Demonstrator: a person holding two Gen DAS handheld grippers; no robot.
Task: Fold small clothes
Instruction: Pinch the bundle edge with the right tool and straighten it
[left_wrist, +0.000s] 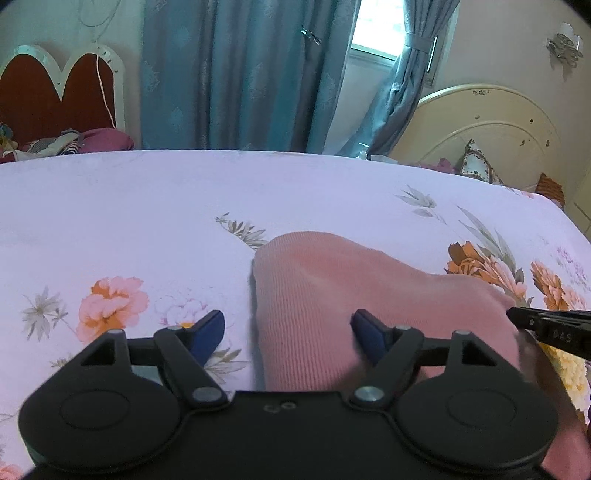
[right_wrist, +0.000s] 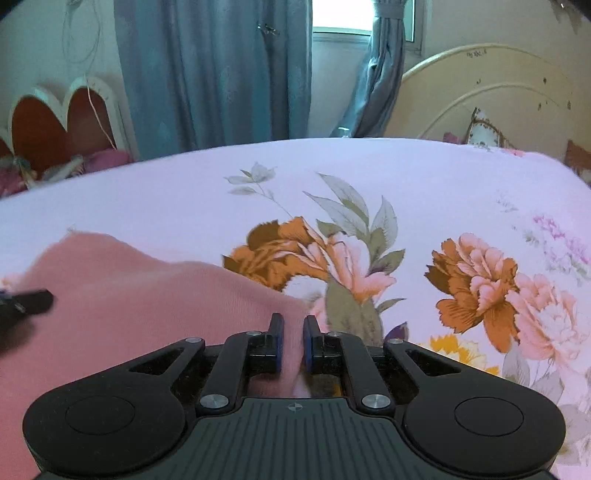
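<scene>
The right gripper (right_wrist: 293, 325), at the bottom centre of its own view, pinches the pink cloth (right_wrist: 147, 295) at its right edge. Only the left view shows the left gripper (left_wrist: 288, 325) spread wide, astride the cloth's left edge on the floral sheet (left_wrist: 147, 206).

We count one pink garment (left_wrist: 369, 295) lying on one floral bedsheet (left_wrist: 147, 206). We see two grippers: the left gripper (left_wrist: 288, 328) and the right gripper (right_wrist: 293, 343), each with two blue-padded fingers. Behind the bed we count two headboards, one cream headboard (left_wrist: 487, 125) and one red headboard (left_wrist: 48, 92). Two teal curtains (left_wrist: 236, 74) hang there, beside one window (left_wrist: 380, 29), and one patterned cushion (left_wrist: 480, 166) leans at the cream headboard.
</scene>
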